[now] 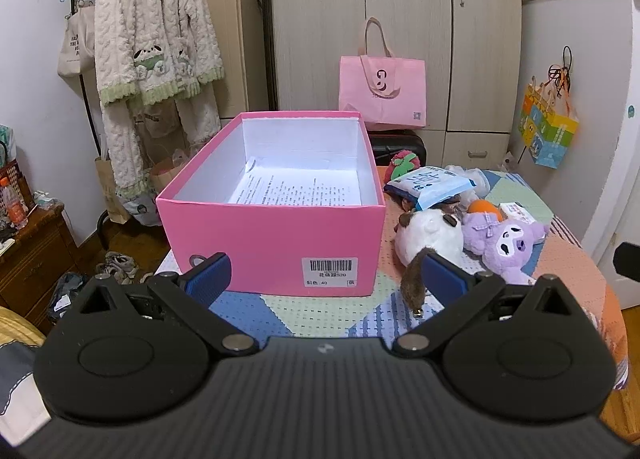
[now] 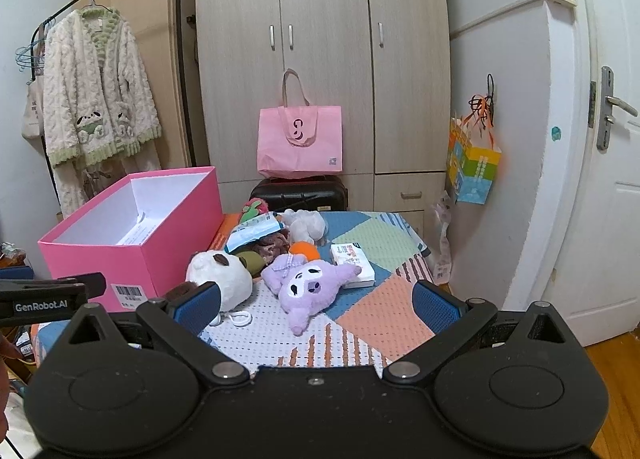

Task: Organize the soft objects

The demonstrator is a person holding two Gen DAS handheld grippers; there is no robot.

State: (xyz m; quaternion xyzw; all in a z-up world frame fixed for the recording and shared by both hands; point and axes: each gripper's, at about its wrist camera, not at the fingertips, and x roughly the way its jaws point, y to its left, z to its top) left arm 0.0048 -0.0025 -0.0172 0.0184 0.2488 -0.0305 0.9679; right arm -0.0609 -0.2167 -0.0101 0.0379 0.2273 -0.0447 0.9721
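Note:
An open pink box [image 1: 272,235] with a printed sheet inside stands on the table; it also shows in the right wrist view [image 2: 132,263]. To its right lies a pile of soft toys: a white plush with brown ears [image 1: 432,237] [image 2: 220,275], a purple plush [image 1: 508,245] [image 2: 308,287], an orange ball [image 1: 484,207], a red-green plush [image 1: 404,163] and a blue-white packet [image 1: 428,183]. My left gripper [image 1: 326,279] is open and empty in front of the box. My right gripper [image 2: 316,305] is open and empty, just short of the purple plush.
The table has a patchwork mat [image 2: 380,311]. A small white box [image 2: 352,259] lies by the purple plush. A pink tote bag [image 2: 300,139] on a black suitcase, a wardrobe, a clothes rack with a robe [image 1: 156,39] and a door [image 2: 608,179] surround the table.

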